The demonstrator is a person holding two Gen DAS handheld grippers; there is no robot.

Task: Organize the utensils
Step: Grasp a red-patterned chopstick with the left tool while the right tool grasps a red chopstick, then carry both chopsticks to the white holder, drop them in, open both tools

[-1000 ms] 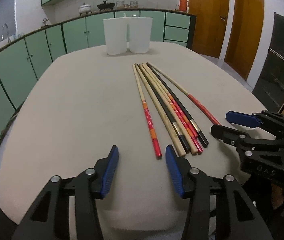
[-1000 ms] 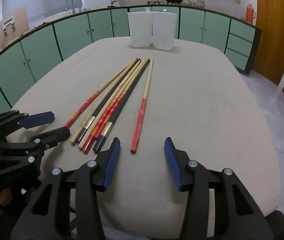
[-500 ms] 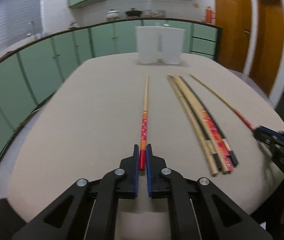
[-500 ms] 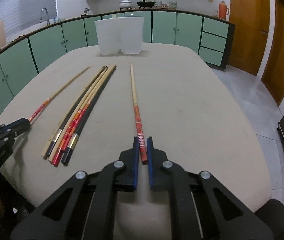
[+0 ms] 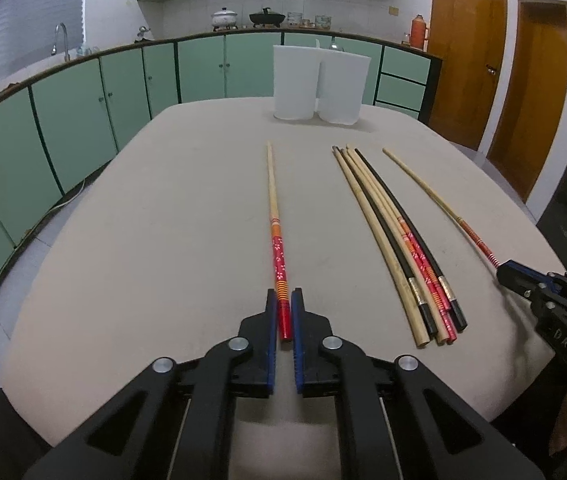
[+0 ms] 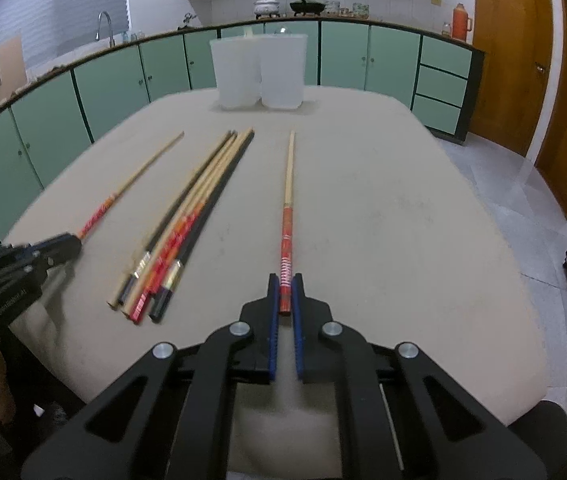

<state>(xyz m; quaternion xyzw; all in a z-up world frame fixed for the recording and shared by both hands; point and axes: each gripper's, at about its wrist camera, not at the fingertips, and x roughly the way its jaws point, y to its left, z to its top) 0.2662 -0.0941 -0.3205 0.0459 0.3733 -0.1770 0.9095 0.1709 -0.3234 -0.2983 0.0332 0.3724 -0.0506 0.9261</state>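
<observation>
My left gripper [image 5: 282,300] is shut on the red end of a red-and-wood chopstick [image 5: 275,224], which points straight ahead over the table. My right gripper [image 6: 286,283] is shut on the red end of another red-and-wood chopstick [image 6: 288,192]. Each gripper also shows in the other's view: the right one [image 5: 503,270] at the far right, the left one [image 6: 71,242] at the far left. Between them a bundle of several black, wood and red chopsticks [image 5: 399,236] [image 6: 187,216] lies on the beige table [image 5: 155,216].
Two white tall containers [image 5: 319,84] [image 6: 261,74] stand side by side at the table's far end. Green kitchen cabinets [image 5: 83,100] run behind and to the left. Wooden doors [image 5: 463,60] are at the right.
Both grippers went from open to shut, each on an outer chopstick. The two held chopsticks have been drawn sideways, away from the bundle in the middle.
</observation>
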